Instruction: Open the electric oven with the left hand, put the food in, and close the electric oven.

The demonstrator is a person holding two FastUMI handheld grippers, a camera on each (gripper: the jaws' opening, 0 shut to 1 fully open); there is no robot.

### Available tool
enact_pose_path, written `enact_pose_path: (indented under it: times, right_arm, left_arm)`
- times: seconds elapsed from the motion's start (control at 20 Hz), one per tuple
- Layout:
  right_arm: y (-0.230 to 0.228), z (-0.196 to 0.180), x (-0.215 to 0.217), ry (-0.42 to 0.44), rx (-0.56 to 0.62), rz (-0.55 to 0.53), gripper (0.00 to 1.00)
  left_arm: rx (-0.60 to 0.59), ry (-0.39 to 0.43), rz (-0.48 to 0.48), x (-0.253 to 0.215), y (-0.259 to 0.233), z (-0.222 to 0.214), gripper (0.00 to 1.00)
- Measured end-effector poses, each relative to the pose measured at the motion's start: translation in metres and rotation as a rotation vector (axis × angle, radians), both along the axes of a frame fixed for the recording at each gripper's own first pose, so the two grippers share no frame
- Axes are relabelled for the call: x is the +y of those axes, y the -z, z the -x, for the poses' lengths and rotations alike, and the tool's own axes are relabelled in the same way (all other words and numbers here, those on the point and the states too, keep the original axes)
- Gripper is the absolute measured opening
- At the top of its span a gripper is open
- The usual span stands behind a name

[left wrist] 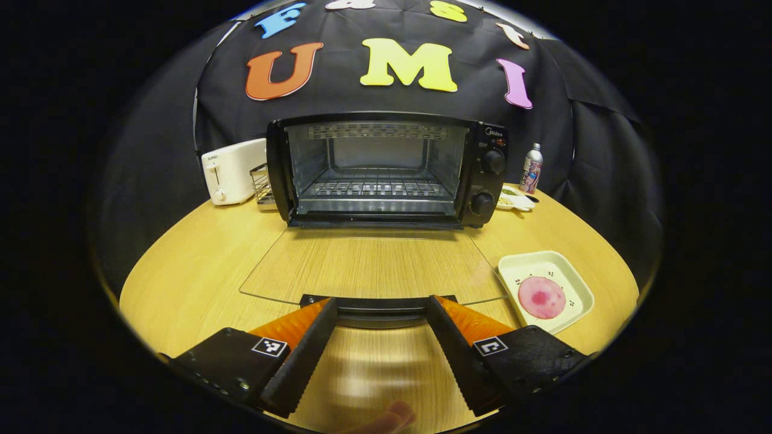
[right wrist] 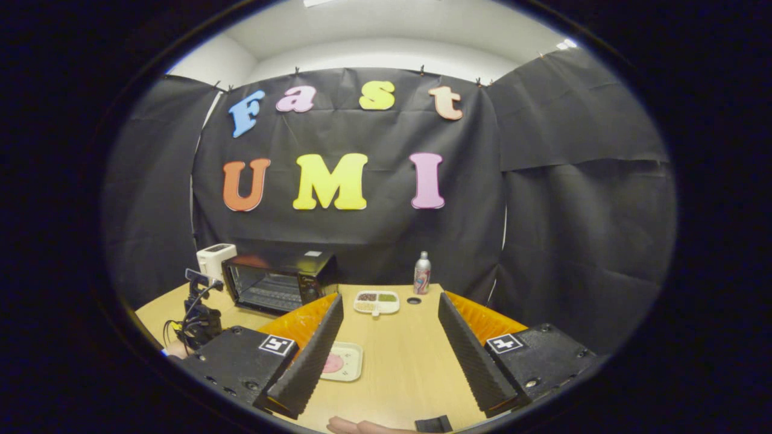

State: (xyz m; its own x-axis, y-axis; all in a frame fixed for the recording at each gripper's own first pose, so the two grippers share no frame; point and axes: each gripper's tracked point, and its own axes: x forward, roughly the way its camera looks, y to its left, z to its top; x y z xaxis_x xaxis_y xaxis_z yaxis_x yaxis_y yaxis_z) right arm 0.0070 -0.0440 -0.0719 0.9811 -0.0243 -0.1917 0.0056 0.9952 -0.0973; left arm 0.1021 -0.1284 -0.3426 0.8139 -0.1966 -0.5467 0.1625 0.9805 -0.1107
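Right at the door handle (left wrist: 379, 304) sits the left tool (left wrist: 380, 310), fingers spread wide on either side, not pinching it. Oven (left wrist: 386, 172) door's already flat down on the table (left wrist: 199, 253), so opening looks done. Right tool (right wrist: 391, 325) hangs spread and empty, well back. Food (left wrist: 541, 297) is on its tray (left wrist: 564, 265) just right of the door, so loading and closing are left.

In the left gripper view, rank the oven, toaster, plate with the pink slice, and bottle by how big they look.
1. Electric oven, door folded down, by far the largest.
2. Plate and white toaster: similar in apparent size, and the plate sits nearer the camera, so unranked.
3. Bottle, smallest.
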Motion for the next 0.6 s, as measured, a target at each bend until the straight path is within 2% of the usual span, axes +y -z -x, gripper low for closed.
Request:
enact_pose_path:
  times: [0.2, 0.3, 0.35, 0.4, 0.45, 0.6]
  right_arm:
    - [0.030, -0.026, -0.010, 0.028, 0.092, 0.024, 0.96]
    - [0.049, -0.038, -0.014, 0.043, 0.149, 0.025, 0.96]
    - [0.060, -0.044, -0.016, 0.046, 0.182, 0.021, 0.96]
    - [0.068, -0.052, -0.018, 0.055, 0.214, 0.012, 1.00]
    - [0.083, -0.058, -0.019, 0.052, 0.265, 0.013, 0.96]
    - [0.122, -0.074, -0.017, 0.020, 0.434, 0.013, 0.96]
  left_arm:
    - [-0.008, -0.006, -0.007, 0.004, -0.003, 0.001, 0.95]
    - [-0.021, -0.047, -0.029, 0.017, -0.014, 0.003, 0.96]
    - [-0.042, -0.056, -0.024, 0.020, -0.024, 0.006, 0.96]
    - [-0.064, -0.052, -0.006, 0.021, -0.038, 0.011, 1.00]
    - [-0.092, -0.048, 0.011, 0.022, -0.054, 0.016, 0.96]
    - [-0.188, -0.065, 0.028, 0.035, -0.101, 0.032, 0.96]
